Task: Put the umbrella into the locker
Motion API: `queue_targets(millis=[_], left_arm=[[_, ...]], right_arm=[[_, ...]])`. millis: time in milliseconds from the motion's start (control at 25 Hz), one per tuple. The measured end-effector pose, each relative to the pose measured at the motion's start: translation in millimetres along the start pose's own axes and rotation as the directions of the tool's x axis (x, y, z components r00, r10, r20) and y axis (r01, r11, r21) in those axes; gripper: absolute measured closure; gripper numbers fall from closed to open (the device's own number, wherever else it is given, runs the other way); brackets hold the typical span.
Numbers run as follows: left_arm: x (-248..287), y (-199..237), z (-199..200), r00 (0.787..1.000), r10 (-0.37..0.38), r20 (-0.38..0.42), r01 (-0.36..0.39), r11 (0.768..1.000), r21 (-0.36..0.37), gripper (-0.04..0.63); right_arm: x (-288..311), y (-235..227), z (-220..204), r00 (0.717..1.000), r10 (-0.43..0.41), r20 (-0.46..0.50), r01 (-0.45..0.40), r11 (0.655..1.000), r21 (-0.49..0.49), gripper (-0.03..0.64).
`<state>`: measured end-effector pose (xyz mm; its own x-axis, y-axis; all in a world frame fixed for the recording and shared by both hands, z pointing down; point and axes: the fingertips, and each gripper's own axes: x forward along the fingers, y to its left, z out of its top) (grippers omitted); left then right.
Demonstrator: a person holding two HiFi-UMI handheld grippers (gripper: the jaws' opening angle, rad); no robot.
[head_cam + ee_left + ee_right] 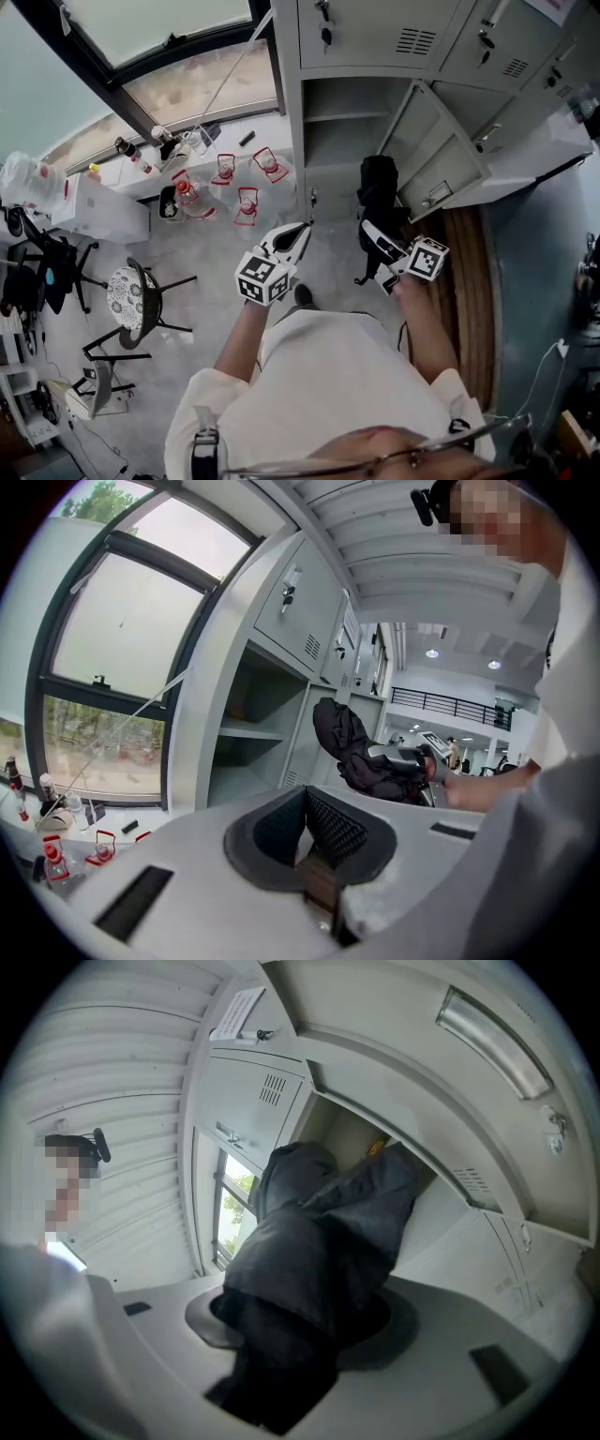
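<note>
A black folded umbrella stands upright in my right gripper, which is shut on its lower part. In the right gripper view the umbrella fills the space between the jaws and points toward the open locker compartment. From the head view, the grey locker stands open just beyond the umbrella, its door swung out to the right. My left gripper hangs to the left of the umbrella, shut and holding nothing. The left gripper view shows the umbrella in front of the locker shelf.
Several clear water jugs with red handles stand on the floor left of the locker. A black chair and a white desk lie further left, under the window. Closed locker doors sit above the open one.
</note>
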<state>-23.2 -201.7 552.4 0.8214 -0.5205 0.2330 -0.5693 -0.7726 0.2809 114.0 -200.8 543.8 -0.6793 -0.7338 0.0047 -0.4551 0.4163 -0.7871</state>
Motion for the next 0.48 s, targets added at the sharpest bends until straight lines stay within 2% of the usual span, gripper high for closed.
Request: queue_targets(millis=[280,480], left_arm=[[3.4,22.1,9.6,0.997,-0.072,-0.009,0.073,0.997,0.021,0.592],[7.3,30.8,11.5,0.995,-0.097,-0.009,0.097,0.995,0.019,0.591]], right_arm=[[23.1,-1.6,25.8,0.995,-0.062,0.072,0.066,0.996,-0.056,0.379],[38.6,-5.6,33.3,0.991,-0.109,0.082,0.115,0.990,-0.081,0.379]])
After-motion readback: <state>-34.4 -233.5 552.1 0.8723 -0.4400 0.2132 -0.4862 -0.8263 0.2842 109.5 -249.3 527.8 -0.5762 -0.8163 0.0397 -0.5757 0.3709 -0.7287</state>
